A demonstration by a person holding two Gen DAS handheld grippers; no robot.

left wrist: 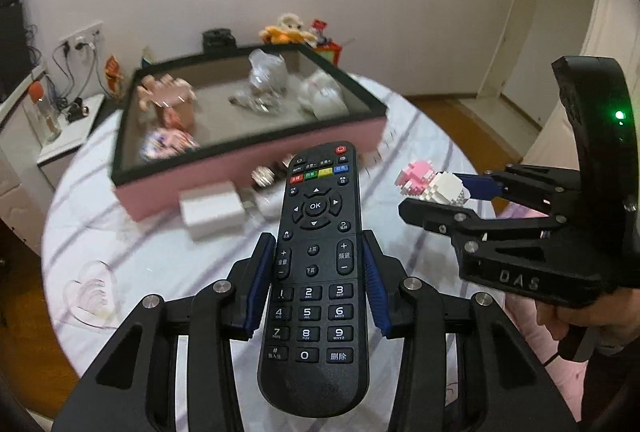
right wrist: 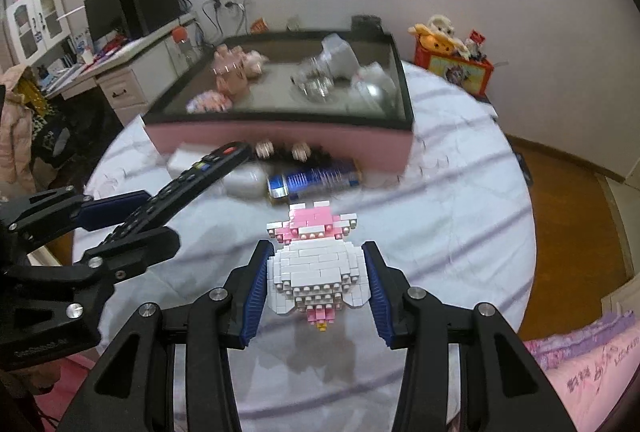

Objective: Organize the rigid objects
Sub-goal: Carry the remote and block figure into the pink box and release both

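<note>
My left gripper is shut on a black remote control, blue pads pressing its two long sides, held above the round table. In the right wrist view the same remote sticks out of the left gripper at the left. My right gripper is shut on a white and pink brick-built figure, lifted off the cloth. That figure shows in the left wrist view between the right gripper's fingers. A pink box with a black rim stands behind, holding several small items.
In front of the box lie a white adapter, a blue can and two round knobs. A clear heart-shaped piece lies at the table's left edge. A desk with a monitor stands left; toys sit at the back right.
</note>
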